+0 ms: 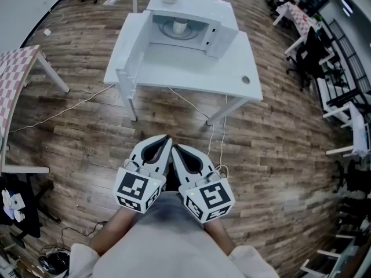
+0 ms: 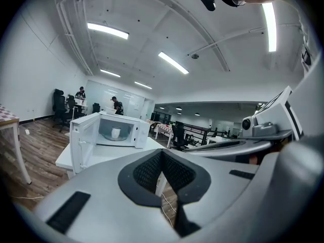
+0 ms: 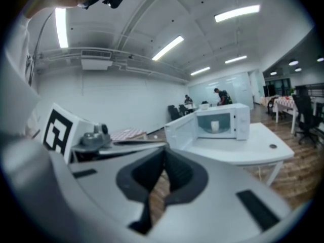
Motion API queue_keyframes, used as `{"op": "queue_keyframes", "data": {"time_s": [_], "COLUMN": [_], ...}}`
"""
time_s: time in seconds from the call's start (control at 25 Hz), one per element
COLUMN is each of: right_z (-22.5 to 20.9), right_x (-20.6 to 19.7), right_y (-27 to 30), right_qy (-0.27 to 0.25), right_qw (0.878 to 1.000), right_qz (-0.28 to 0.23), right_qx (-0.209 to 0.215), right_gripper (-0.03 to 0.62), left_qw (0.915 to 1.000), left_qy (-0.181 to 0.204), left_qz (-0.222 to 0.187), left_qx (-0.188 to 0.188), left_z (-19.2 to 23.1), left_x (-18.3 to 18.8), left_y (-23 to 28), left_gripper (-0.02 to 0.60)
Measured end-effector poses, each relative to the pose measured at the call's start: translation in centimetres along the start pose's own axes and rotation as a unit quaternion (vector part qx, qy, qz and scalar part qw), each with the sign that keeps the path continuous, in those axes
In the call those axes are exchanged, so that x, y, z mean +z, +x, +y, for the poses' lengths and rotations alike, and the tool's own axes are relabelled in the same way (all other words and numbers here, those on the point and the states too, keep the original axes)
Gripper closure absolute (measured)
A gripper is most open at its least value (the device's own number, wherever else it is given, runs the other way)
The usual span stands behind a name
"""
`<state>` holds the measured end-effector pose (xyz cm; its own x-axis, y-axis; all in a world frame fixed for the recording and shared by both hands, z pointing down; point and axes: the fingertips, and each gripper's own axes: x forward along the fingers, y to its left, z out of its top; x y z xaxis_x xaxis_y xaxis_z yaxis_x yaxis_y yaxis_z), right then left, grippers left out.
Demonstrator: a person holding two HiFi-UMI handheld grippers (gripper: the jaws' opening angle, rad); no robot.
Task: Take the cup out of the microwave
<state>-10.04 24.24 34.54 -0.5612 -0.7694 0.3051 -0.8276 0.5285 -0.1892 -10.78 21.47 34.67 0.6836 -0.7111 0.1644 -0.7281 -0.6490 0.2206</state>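
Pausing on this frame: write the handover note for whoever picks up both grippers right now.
Left gripper: shut, empty.
Right gripper: shut, empty.
Both are side by side near the body, well short of the table.
Cup: upright inside the microwave, untouched.
Done: the door is wide open.
Left: approach, open one gripper, grasp the cup and bring it out.

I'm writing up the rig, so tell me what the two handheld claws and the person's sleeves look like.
Both the left claw and right claw are pale grey moulded shells with dark mesh-textured pads. Each carries a cube of black-and-white square markers. The person's top is off-white.
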Motion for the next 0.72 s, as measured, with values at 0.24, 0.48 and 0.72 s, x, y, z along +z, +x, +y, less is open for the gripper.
{"op": "queue_keyframes", "data": {"time_s": [0.24,0.48,0.72], "right_z": [-1.5,-3.8,-6.7], "right_x": [0.4,1.1,2.0], "right_y": [0.9,2.4,4.6], "right_qy": [0.000,0.005,0.010], "right_qw": [1.000,1.000,1.000], "right_qz": [0.001,0.003,0.010], "right_qx": [0.001,0.010,0.021], "right_gripper": [0.571,0.572,0.572], "left_qw": [1.0000,0.9999,0.9996], "left_qy": [0.004,0.000,-0.005], "left_qz": [0.008,0.012,0.018], "left_qx": [0.000,0.008,0.019], "left_z": [0.5,1.5,3.1], "left_x": [0.1,0.6,1.1], "left_y": [1.7,4.2,7.5], "left_gripper": [0.571,0.571,0.571]}}
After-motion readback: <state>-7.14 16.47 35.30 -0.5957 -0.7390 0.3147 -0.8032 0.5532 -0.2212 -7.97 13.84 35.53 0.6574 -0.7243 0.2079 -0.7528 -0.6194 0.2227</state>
